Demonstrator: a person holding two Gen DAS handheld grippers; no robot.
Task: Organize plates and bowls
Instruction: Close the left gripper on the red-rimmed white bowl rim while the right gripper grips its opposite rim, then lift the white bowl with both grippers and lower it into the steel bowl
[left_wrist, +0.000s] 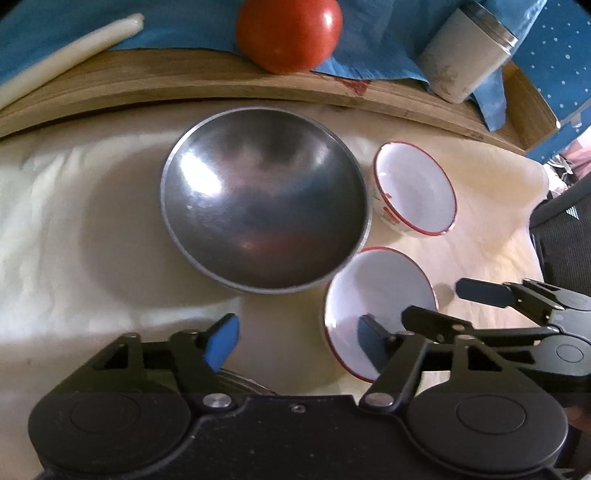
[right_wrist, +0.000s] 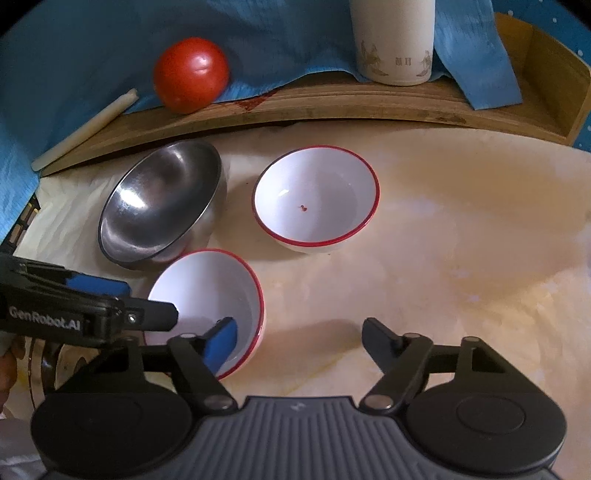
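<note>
A steel bowl (left_wrist: 266, 206) (right_wrist: 162, 206) stands on the cream cloth. Two white bowls with red rims sit to its right: a far one (left_wrist: 415, 188) (right_wrist: 316, 199) and a near one (left_wrist: 376, 306) (right_wrist: 207, 295). My left gripper (left_wrist: 295, 339) (right_wrist: 129, 302) is open and straddles the near bowl's left rim, with one finger inside and one outside. On the bowl's opposite side, my right gripper (right_wrist: 299, 343) (left_wrist: 454, 306) is open too, its blue pad (right_wrist: 221, 343) inside the bowl and its other finger over the cloth. No pad presses on the bowl wall.
A raised wooden board (right_wrist: 332, 107) runs along the back under a blue cloth (left_wrist: 369, 37), carrying a tomato (left_wrist: 288, 33), a cream cup (right_wrist: 393, 40) and a white stick (left_wrist: 66, 59). A metal rim (left_wrist: 240, 380) shows under my left gripper. A black chair (left_wrist: 561, 229) stands at the right.
</note>
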